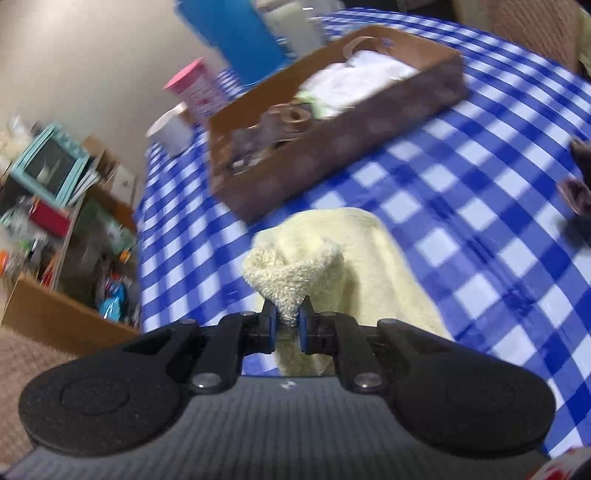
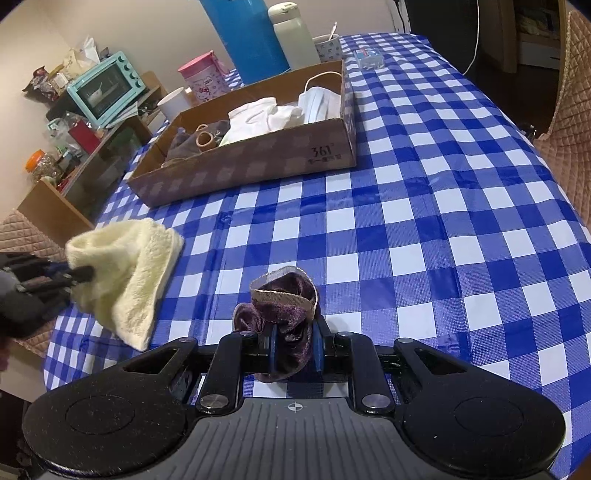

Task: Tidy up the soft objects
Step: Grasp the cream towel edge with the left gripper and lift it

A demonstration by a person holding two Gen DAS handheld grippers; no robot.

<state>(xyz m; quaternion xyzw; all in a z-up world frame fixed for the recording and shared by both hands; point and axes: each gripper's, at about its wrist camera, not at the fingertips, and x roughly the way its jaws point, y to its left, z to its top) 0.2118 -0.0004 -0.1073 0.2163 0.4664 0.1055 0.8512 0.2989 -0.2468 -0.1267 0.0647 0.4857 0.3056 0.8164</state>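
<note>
Where the blue-and-white checked tablecloth (image 2: 424, 221) covers the table, the items are as follows.

Towel (image 2: 129, 273): pale yellow terry cloth, fluffy nap, bunched into a soft peak. The left gripper (image 1: 287, 321) has its blue-padded fingers (image 1: 270, 325) pressed narrow on a pinched fold, so one end is raised while the rest trails down to the tablecloth near the table's edge. Seen from the right wrist, the left gripper (image 2: 79, 275) comes in from the side, roughly level.

Sock (image 2: 284, 317): dark purple, velvety sheen, with a tan ribbed cuff that stands open in a loop. The right gripper (image 2: 293, 350) clamps it between its two pads, fingers pointing forward over the table, low and close to the cloth.

Cardboard box (image 2: 258, 162): brown, shallow, rectangular, open top, printed side wall. It sits well beyond both grippers and holds white folded cloths (image 2: 266, 114), a face mask (image 2: 319, 103) and dark socks with tan cuffs (image 2: 199, 142).

Behind the box: a tall blue cylinder (image 2: 247, 37), a cream flask (image 2: 293, 35) and a pink tin (image 2: 205, 75). The left wrist view is motion-blurred.
</note>
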